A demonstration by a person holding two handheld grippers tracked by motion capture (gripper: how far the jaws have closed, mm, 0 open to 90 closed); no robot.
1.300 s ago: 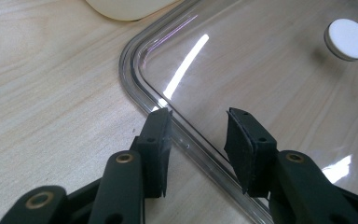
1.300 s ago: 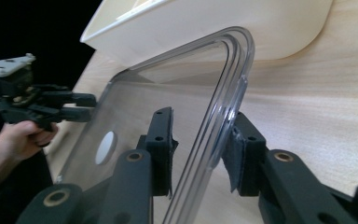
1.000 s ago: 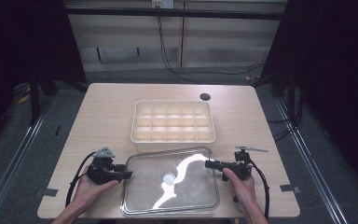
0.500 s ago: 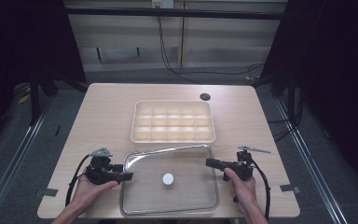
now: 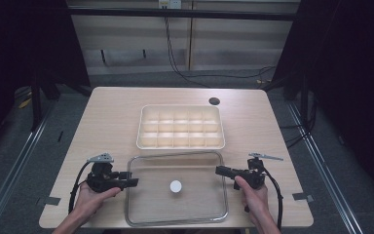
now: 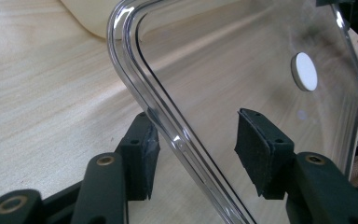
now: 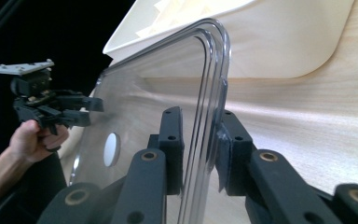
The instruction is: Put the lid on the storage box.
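A clear plastic lid (image 5: 195, 170) with a white disc (image 5: 176, 186) at its middle lies at the front of the wooden table. My left gripper (image 5: 134, 183) reaches in at the lid's left edge. In the left gripper view the lid's rim (image 6: 140, 84) runs between the jaws of my left gripper (image 6: 196, 119). One pad (image 6: 142, 149) sits against the rim and the other stands well off it; these jaws have just been closing. My right gripper (image 5: 219, 170) is at the right edge. In its own view my right gripper (image 7: 200, 114) is shut on the lid's rim (image 7: 214, 70).
A cream tray (image 5: 181, 146) of several empty compartments stands just behind the lid, close to its far rim. A dark round hole (image 5: 214, 101) marks the table's back right. The table's front edge runs right below both hands.
The bright glare that lay across the lid a second ago is gone. Both hands have kept their places at the lid's edges.
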